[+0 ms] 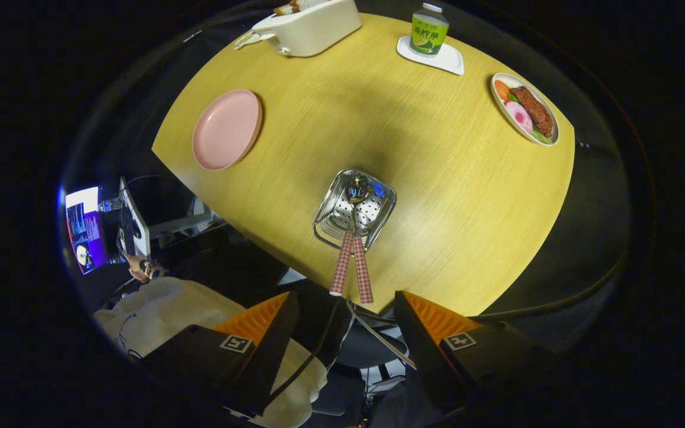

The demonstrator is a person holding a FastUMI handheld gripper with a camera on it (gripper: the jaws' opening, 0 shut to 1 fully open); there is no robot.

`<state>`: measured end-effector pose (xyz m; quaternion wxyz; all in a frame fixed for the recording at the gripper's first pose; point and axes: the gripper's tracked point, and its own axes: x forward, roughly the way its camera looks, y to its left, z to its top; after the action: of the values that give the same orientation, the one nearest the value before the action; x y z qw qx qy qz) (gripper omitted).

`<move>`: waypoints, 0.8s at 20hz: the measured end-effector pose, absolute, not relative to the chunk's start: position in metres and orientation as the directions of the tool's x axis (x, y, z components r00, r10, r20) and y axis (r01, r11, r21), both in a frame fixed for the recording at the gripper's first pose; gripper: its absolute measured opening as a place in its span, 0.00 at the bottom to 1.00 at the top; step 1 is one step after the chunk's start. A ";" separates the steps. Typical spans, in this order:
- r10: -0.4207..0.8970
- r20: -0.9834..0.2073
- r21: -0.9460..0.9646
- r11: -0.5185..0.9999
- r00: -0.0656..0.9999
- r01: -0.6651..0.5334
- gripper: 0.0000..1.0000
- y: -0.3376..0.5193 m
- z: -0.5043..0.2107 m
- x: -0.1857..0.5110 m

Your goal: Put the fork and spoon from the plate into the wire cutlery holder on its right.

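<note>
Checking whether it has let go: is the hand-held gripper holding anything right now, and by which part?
Nothing is held. The hand-held gripper is open, its fingers apart and bare, just short of the two red-checked cutlery handles that stick out of the shiny wire cutlery holder.

bright centre, dim fisheye-warped edges

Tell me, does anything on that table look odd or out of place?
Nothing spilled or broken. The wire cutlery holder holds both red-checked utensils, handles sticking out toward the open gripper, and the pink plate is bare. The holder sits near the table edge.
</note>
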<state>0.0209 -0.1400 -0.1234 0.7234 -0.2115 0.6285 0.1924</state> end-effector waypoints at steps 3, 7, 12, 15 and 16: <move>0.087 -0.969 -0.036 0.877 0.233 -0.479 1.00 -0.131 -0.104 0.021; 0.219 -0.866 0.046 0.930 0.449 -0.363 1.00 -0.107 -0.068 0.033; 0.259 -0.697 0.122 0.962 0.669 -0.244 1.00 -0.092 -0.025 0.033; 0.258 -0.591 0.112 0.965 0.764 -0.239 1.00 -0.071 0.000 0.020; 0.258 -0.550 0.112 0.965 0.794 -0.236 1.00 -0.063 0.010 0.015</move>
<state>0.0145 -0.0634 0.0099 0.9470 0.0186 0.2930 0.1303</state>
